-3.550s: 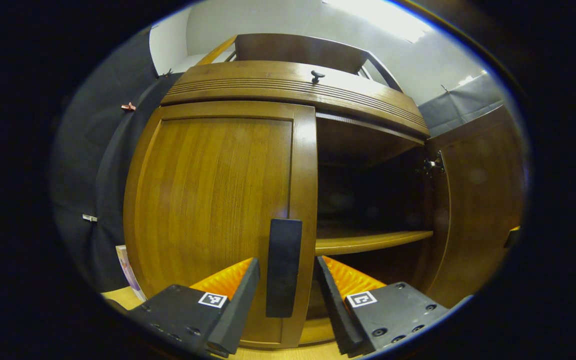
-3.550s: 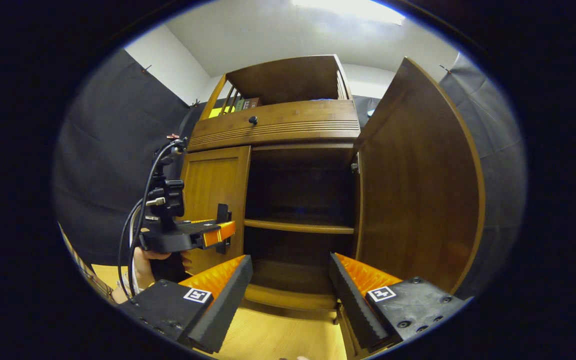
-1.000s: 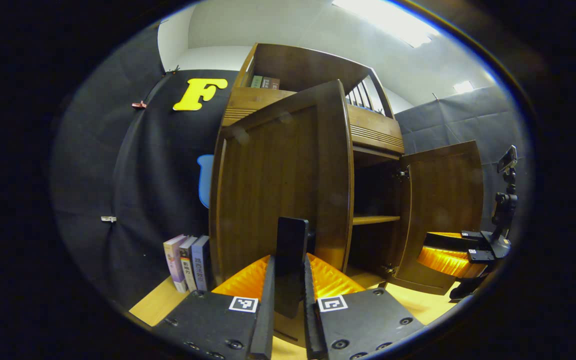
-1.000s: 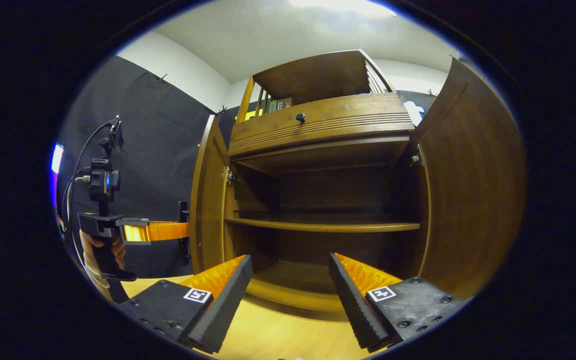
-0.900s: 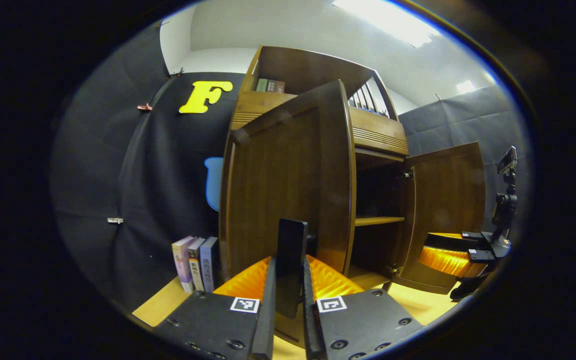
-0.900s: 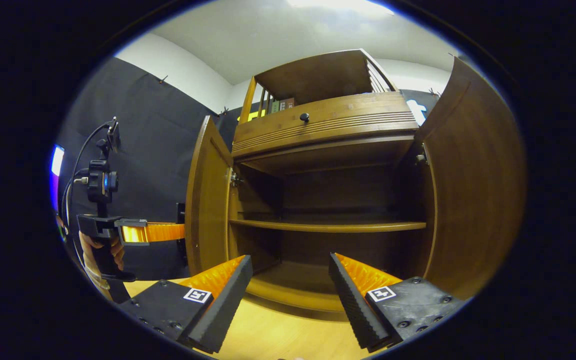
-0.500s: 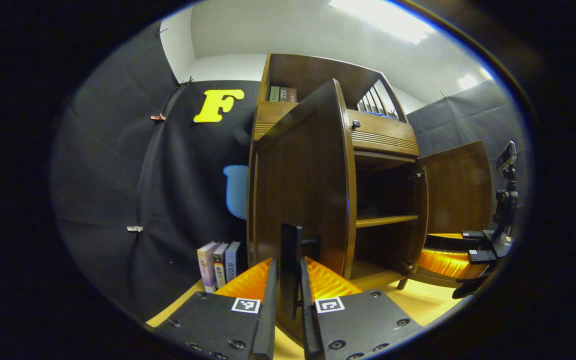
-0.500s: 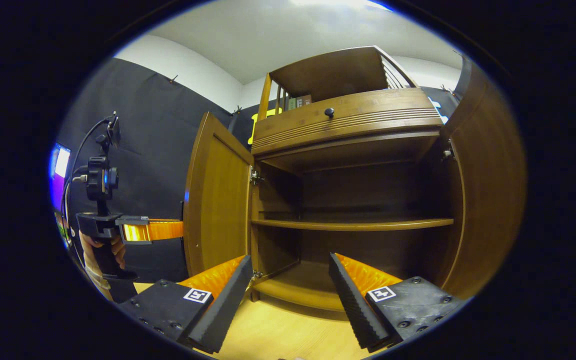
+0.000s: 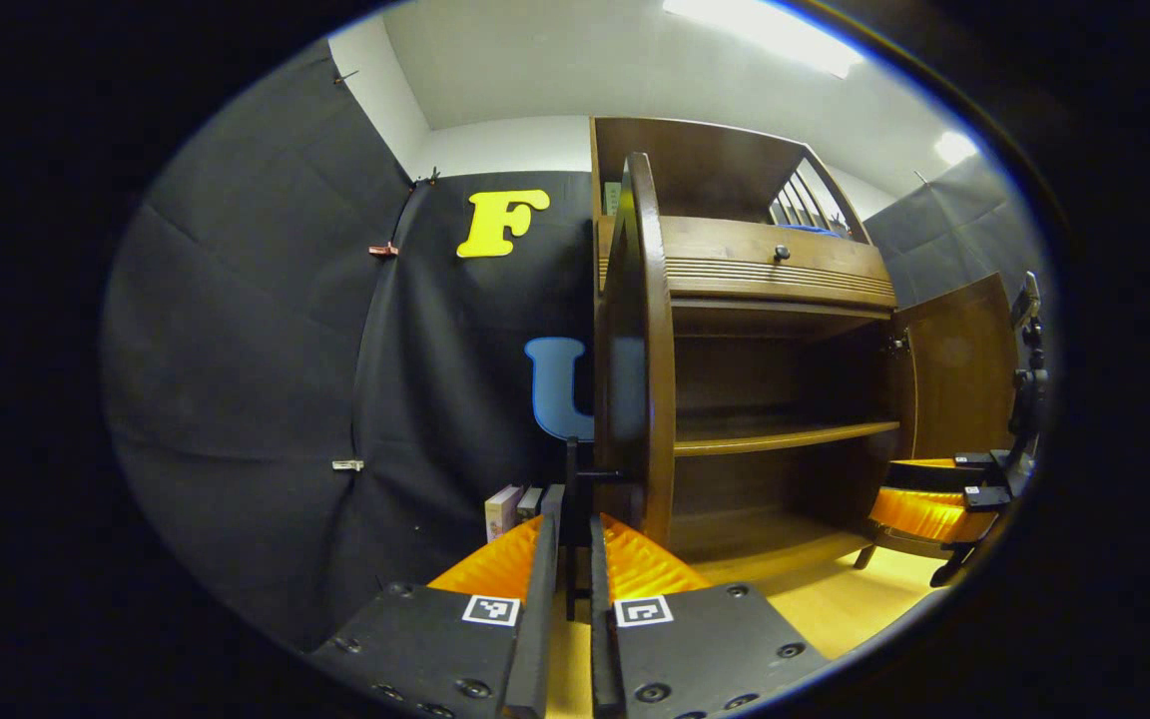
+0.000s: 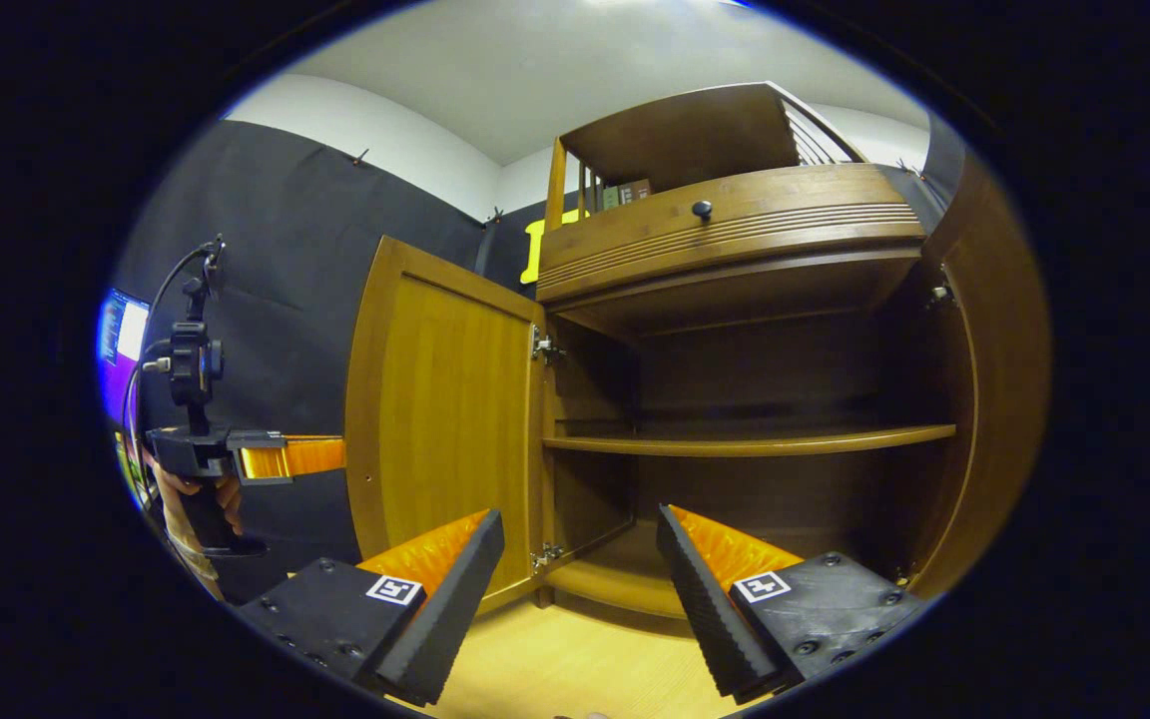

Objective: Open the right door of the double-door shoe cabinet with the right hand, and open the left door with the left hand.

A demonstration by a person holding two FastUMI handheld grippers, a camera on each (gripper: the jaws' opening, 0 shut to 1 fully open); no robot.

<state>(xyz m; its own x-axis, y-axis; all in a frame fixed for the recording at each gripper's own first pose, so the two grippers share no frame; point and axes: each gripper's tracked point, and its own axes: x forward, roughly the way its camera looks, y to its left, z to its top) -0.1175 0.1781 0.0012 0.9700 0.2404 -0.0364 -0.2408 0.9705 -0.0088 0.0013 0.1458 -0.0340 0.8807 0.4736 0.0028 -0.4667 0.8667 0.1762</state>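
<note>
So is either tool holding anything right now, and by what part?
The left tool is shut on the left door, gripping its handle. The right tool is open and holds nothing.

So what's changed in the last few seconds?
The left tool closed on the dark bar handle and swung the brown wooden left door wide open. The right tool stays open and empty, and the right door stays open.

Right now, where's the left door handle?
In the left gripper view, the handle stands bottom centre between the left gripper fingers, on the swung-open left door, with books just behind.
</note>
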